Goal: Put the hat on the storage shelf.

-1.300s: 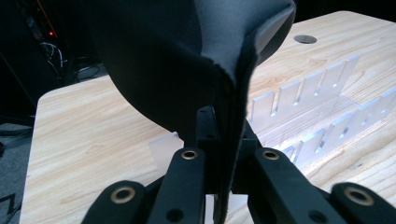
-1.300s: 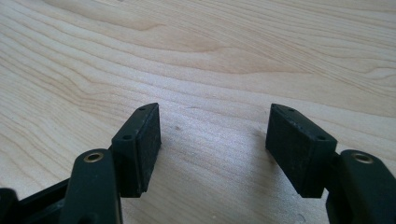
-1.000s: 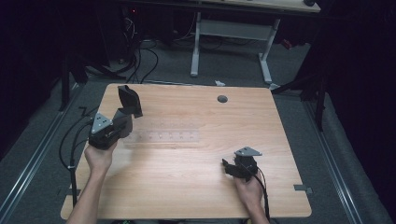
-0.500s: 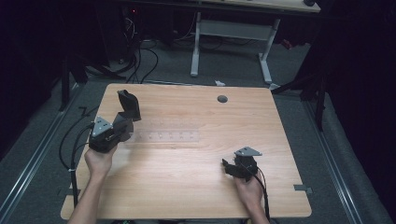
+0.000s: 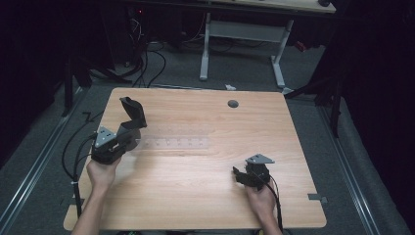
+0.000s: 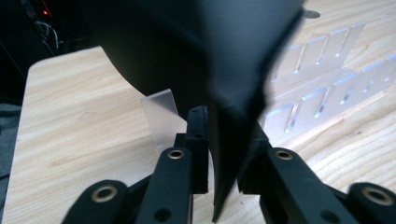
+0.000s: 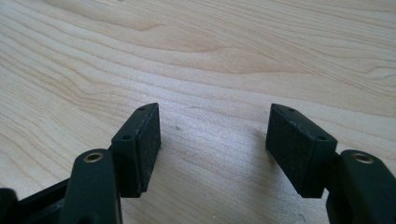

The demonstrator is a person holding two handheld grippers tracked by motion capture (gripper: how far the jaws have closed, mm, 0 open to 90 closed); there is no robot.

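left gripper (image 5: 128, 131) jaws have just been opening, with the black flat piece (image 5: 133, 111) between them above the table's (image 5: 195, 196) left edge, beside the clear slotted rack (image 5: 171, 143). right gripper (image 7: 212, 140) rests open, holding nothing.

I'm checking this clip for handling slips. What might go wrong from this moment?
The left gripper has just been opening its jaws with the black piece between them; it may slip and drop onto the table. It could also knock the clear slotted rack beside it. The right gripper rests open, too far off to catch anything.
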